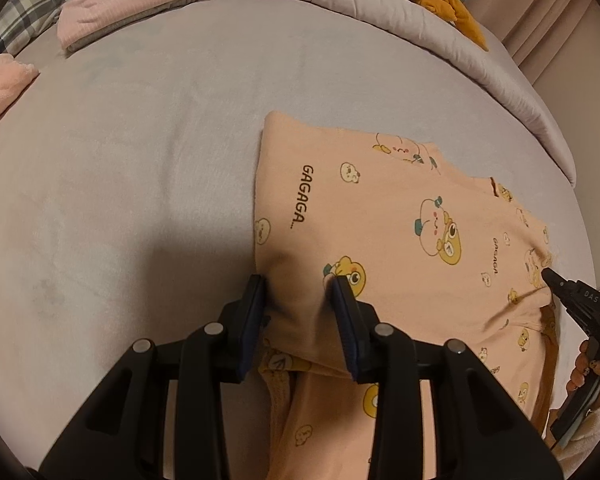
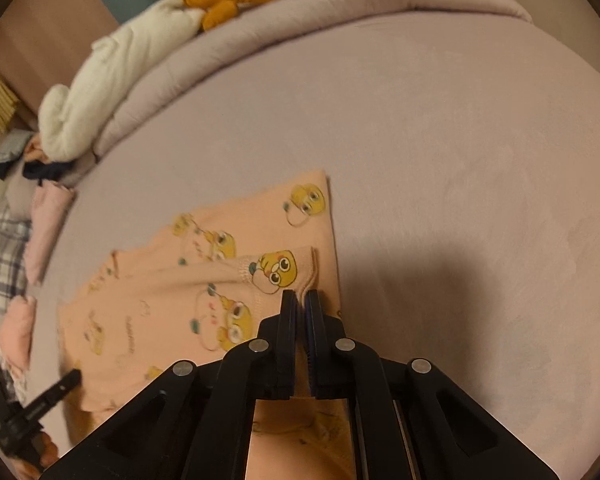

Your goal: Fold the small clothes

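Observation:
A small peach garment point(image 1: 400, 232) printed with yellow cartoon ducks and "GAGAGA" lies partly folded on the grey-lilac bed. My left gripper point(image 1: 300, 286) stands with its jaws apart over the garment's near left edge, a ridge of fabric between them. My right gripper point(image 2: 302, 298) is shut on a folded-over hem of the garment point(image 2: 284, 272) and holds it just above the layer below. The right gripper also shows at the right edge of the left wrist view point(image 1: 568, 292). The left gripper shows at the lower left of the right wrist view point(image 2: 40, 404).
A folded pink cloth point(image 1: 132, 4) lies at the far left, with plaid fabric point(image 1: 20, 28) beside it. A rolled grey quilt point(image 1: 380, 4) with a white and orange plush toy point(image 2: 112, 72) rims the bed's far side. Another pink cloth point(image 1: 0, 84) is at the left edge.

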Demonstrator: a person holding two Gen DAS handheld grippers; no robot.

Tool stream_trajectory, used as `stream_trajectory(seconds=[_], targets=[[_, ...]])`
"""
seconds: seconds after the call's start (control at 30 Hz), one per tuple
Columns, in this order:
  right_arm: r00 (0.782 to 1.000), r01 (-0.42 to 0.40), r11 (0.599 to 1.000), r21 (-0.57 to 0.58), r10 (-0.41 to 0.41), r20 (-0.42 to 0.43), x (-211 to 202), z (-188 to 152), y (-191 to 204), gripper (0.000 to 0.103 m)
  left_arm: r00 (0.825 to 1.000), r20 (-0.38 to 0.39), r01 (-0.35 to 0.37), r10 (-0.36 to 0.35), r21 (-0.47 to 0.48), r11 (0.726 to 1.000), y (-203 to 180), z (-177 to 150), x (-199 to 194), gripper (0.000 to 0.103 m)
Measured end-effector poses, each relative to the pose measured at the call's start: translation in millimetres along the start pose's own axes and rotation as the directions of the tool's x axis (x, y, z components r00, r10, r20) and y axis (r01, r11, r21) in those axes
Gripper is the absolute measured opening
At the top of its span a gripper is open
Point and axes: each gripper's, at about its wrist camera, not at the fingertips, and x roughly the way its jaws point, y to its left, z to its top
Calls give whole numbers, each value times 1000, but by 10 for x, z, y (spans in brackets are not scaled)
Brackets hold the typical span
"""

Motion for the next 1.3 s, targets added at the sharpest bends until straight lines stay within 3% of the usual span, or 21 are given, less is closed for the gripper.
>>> stream_trajectory(seconds=[0.37,0.47,0.5,0.53,0.67,0.8,1.03,1.3], targets=[[998,62,997,-46,-62,-1,-87,-49,35,6,999,-5,43,-43,-13,999,45,-234,-149,35],[990,139,987,-85,-138,18,-218,-139,63,25,997,-7,72,-72,-24,997,80,-378,-293,41],[987,158,983,-97,-156,29,-266,-171,57,41,997,-4,77,-77,-22,997,77,-416,-340,43],[986,166,979,-114,-162,51,-347,-225,52,49,997,6,78,-77,-18,997,77,-474,-412,46],[990,129,981,-144,-118,80,-631,-439,-4,52,995,53,88,-88,-3,996,57,-708,-683,60],[991,68,981,-182,-45,127,-922,-776,-60,67,990,96,102,-102,9,995,70,-989,-905,67],[987,27,980,-197,5,158,-1142,-1243,-157,68,990,85,115,-115,5,993,153,-1509,-1018,67],[992,26,976,-218,2,127,-1276,-1700,-269,68,989,67,132,-131,-9,991,198,-1986,-1031,67]])
